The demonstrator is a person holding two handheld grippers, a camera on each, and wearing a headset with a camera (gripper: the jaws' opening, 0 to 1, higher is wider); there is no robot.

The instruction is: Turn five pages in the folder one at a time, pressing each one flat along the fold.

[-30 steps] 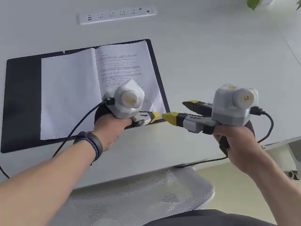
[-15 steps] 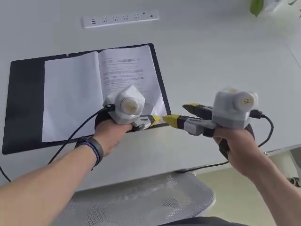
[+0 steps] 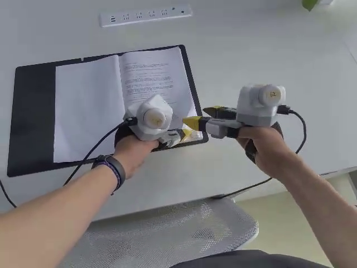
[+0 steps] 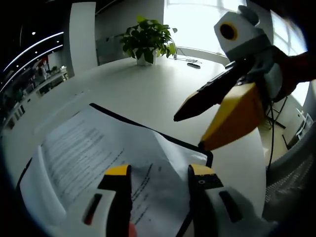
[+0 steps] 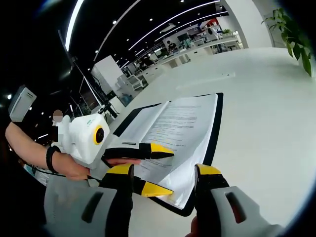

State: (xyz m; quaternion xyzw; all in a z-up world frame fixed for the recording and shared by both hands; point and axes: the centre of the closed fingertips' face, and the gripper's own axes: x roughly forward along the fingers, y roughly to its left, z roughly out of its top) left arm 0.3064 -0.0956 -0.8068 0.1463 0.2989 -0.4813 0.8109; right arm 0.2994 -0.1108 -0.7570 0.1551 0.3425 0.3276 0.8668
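Note:
A black folder (image 3: 33, 111) lies open on the white desk. It has a blank sheet (image 3: 86, 111) on its left and a printed page (image 3: 153, 78) on its right. My left gripper (image 3: 179, 135) hovers open at the printed page's near right corner, its jaws straddling that page (image 4: 89, 148), whose edge curls up slightly. My right gripper (image 3: 199, 116) comes in from the right, open and holding nothing, with its tips over the same corner. In the left gripper view the right gripper (image 4: 189, 132) crosses just ahead of my left gripper (image 4: 160, 172). In the right gripper view the left gripper's fingers (image 5: 158, 148) lie between the jaws of my right gripper (image 5: 165, 170).
A white power strip (image 3: 146, 15) lies at the far side of the desk behind the folder. A mesh chair seat (image 3: 167, 234) sits below the desk's near edge. Cables trail from both grippers. A potted plant (image 4: 147, 42) stands far off on the desk.
My right gripper has moved left, from beside the folder to over its near right corner, closing on the left gripper's tips. The left gripper has hardly moved.

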